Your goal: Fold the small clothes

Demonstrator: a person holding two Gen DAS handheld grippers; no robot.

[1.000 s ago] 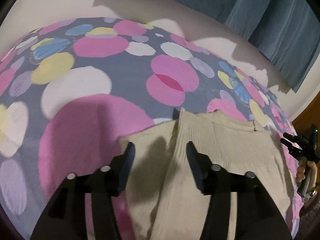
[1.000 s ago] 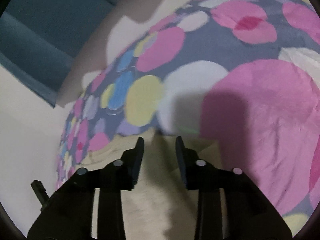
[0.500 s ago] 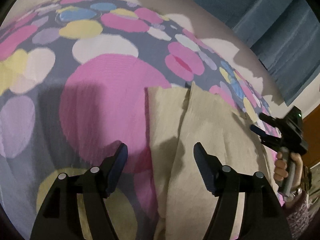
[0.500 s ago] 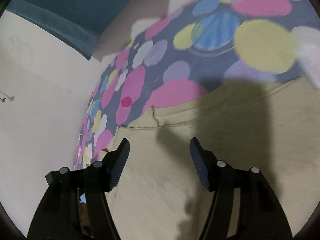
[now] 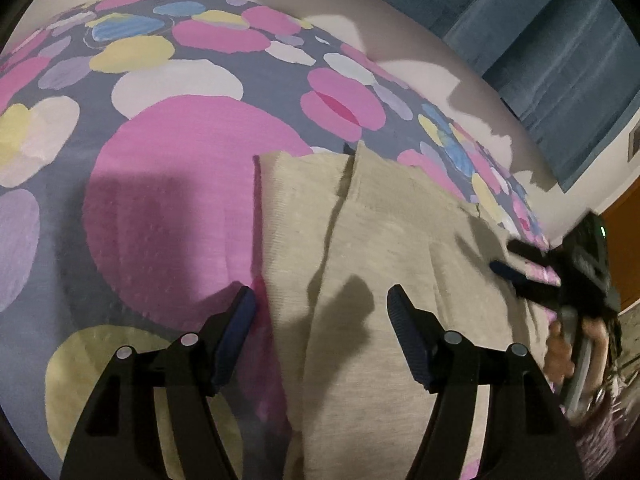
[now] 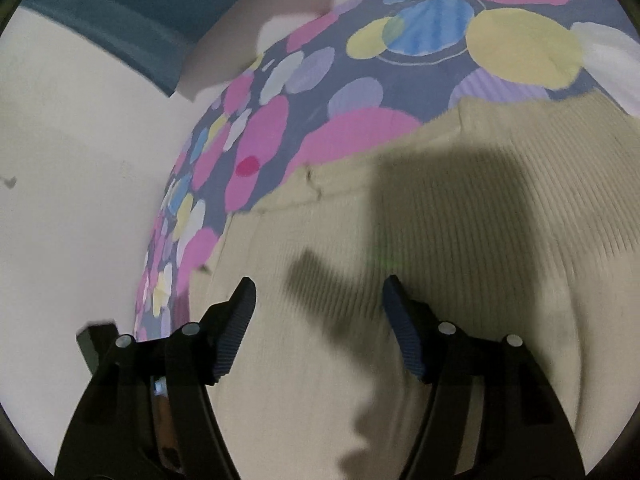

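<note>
A beige ribbed knit garment (image 5: 400, 240) lies flat on a bedspread (image 5: 180, 160) printed with pink, yellow and blue circles. One part of it is folded over along a lengthwise crease. My left gripper (image 5: 320, 292) hovers open over the garment's left edge, nothing between its fingers. In the right wrist view the same garment (image 6: 460, 220) fills the lower right. My right gripper (image 6: 319, 282) is above it with its jaws opening and empty. From the left wrist view the right gripper (image 5: 506, 257) shows at the garment's right side, held by a hand (image 5: 560, 352).
The bedspread (image 6: 360, 128) ends at the bed's edge beside a white wall (image 6: 80, 160). Blue curtains (image 5: 540, 40) hang behind the bed. An orange-brown wooden surface (image 5: 624, 240) stands at the far right.
Both grippers have opened wider. The right one has swept sideways from the bedspread to over the garment near the wall-side edge. The left one has shifted a little along the garment's left edge.
</note>
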